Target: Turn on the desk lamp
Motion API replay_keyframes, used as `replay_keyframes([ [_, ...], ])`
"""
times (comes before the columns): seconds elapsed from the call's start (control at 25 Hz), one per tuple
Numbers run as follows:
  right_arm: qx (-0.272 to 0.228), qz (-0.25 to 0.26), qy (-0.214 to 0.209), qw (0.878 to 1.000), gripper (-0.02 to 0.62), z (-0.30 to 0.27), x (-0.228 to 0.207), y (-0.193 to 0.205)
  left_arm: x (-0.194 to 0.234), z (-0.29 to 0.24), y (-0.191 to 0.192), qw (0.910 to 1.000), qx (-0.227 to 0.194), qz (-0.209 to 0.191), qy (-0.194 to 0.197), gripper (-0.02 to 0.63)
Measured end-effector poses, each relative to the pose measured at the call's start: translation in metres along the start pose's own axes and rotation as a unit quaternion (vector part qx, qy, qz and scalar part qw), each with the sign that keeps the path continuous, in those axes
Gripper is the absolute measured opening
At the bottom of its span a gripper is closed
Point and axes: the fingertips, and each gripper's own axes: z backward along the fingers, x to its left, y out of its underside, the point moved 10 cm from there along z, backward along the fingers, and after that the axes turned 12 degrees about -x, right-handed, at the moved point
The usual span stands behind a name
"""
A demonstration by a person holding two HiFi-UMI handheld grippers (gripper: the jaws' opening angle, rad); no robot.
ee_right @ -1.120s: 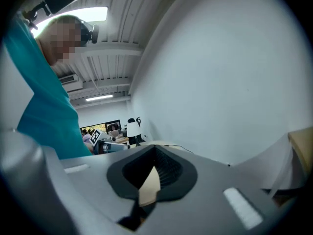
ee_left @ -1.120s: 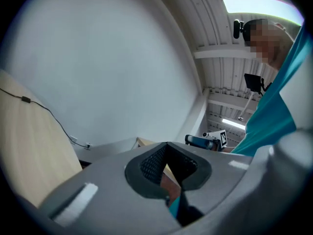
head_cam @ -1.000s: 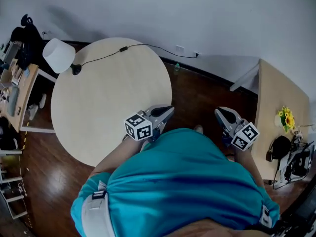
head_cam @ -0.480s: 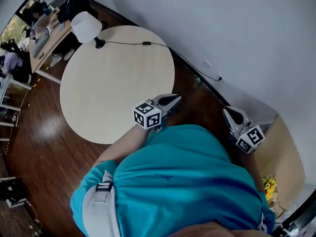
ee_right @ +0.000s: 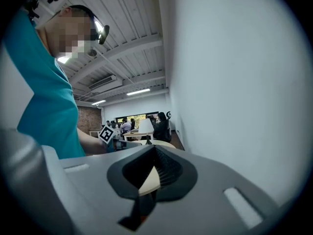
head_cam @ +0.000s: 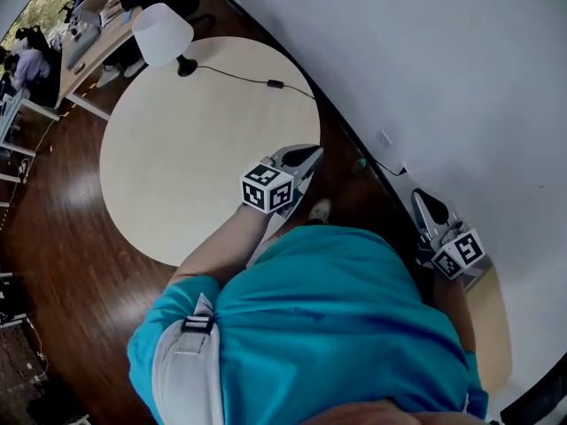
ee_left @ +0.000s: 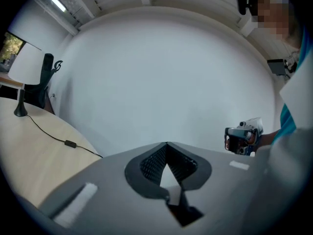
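The desk lamp [head_cam: 162,34] with its white shade stands at the far edge of the round pale table [head_cam: 177,166]. Its black cord carries an inline switch [head_cam: 275,84] and runs off toward the wall. My left gripper [head_cam: 306,158] is shut and empty, hovering at the table's near right rim, far from the lamp. My right gripper [head_cam: 423,204] is also shut and empty, off the table beside the wall. In the left gripper view the lamp [ee_left: 27,62] and the switch [ee_left: 70,143] lie to the left of the left gripper [ee_left: 167,143]. In the right gripper view the lamp [ee_right: 145,126] is small and distant beyond the right gripper [ee_right: 155,147].
A white wall [head_cam: 425,60] runs along the right, with a socket [head_cam: 386,138] near the floor. Dark wooden floor [head_cam: 62,237] surrounds the table. Desks with seated people [head_cam: 62,25] stand beyond the lamp. A second pale tabletop [head_cam: 492,326] shows at lower right.
The head view has swung round, so table and lamp now sit further up and left. Both grippers stay shut close to the body, the left one at the table's rim.
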Motion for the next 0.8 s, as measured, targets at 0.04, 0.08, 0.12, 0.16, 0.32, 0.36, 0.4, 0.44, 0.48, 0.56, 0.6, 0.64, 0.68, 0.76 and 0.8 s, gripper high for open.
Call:
replay_keyframes([
  [0.04, 0.006, -0.003, -0.001, 1.000, 0.002, -0.018, -0.016, 0.007, 0.025, -0.011, 0.004, 0.9999, 0.001, 0.007, -0.015, 0.005],
  [0.08, 0.011, -0.009, 0.000, 1.000, 0.002, -0.037, -0.033, 0.015, 0.052, -0.023, 0.009, 0.9995, 0.006, 0.013, -0.030, 0.005],
  [0.12, 0.015, -0.015, 0.000, 1.000, 0.002, -0.054, -0.049, 0.024, 0.079, -0.033, 0.016, 0.9989, 0.013, 0.015, -0.043, 0.005],
  [0.16, 0.018, -0.020, -0.002, 1.000, 0.003, -0.070, -0.065, 0.031, 0.104, -0.044, 0.023, 0.9982, 0.021, 0.012, -0.055, 0.005],
  [0.32, 0.029, -0.033, 0.003, 0.999, 0.002, -0.128, -0.133, 0.046, 0.198, -0.082, 0.040, 0.9920, 0.049, -0.005, -0.116, 0.003],
  [0.36, 0.031, -0.039, 0.006, 0.999, 0.003, -0.144, -0.149, 0.050, 0.223, -0.090, 0.043, 0.9892, 0.056, -0.005, -0.135, 0.003],
  [0.4, 0.034, -0.043, 0.006, 0.998, 0.002, -0.161, -0.162, 0.056, 0.248, -0.096, 0.047, 0.9860, 0.064, -0.004, -0.154, 0.003],
  [0.44, 0.039, -0.044, 0.001, 0.998, 0.002, -0.176, -0.173, 0.062, 0.271, -0.101, 0.051, 0.9826, 0.071, -0.003, -0.171, 0.003],
  [0.48, 0.045, -0.045, -0.006, 0.998, 0.002, -0.190, -0.183, 0.068, 0.292, -0.104, 0.056, 0.9793, 0.078, -0.002, -0.187, 0.003],
  [0.56, 0.054, -0.051, -0.020, 0.997, 0.003, -0.214, -0.202, 0.079, 0.325, -0.112, 0.064, 0.9733, 0.085, -0.003, -0.213, 0.003],
  [0.6, 0.057, -0.058, -0.024, 0.996, 0.003, -0.223, -0.211, 0.085, 0.338, -0.116, 0.067, 0.9705, 0.087, -0.005, -0.225, 0.003],
  [0.64, 0.060, -0.064, -0.028, 0.996, 0.002, -0.231, -0.220, 0.091, 0.350, -0.121, 0.070, 0.9677, 0.089, -0.009, -0.236, 0.003],
  [0.68, 0.065, -0.068, -0.033, 0.995, 0.003, -0.237, -0.228, 0.096, 0.361, -0.126, 0.074, 0.9649, 0.092, -0.016, -0.245, 0.003],
  [0.76, 0.086, -0.069, -0.048, 0.993, 0.002, -0.243, -0.240, 0.107, 0.377, -0.135, 0.083, 0.9587, 0.105, -0.036, -0.262, 0.003],
  [0.8, 0.094, -0.068, -0.057, 0.992, 0.003, -0.245, -0.244, 0.110, 0.383, -0.137, 0.088, 0.9550, 0.113, -0.042, -0.271, 0.003],
])
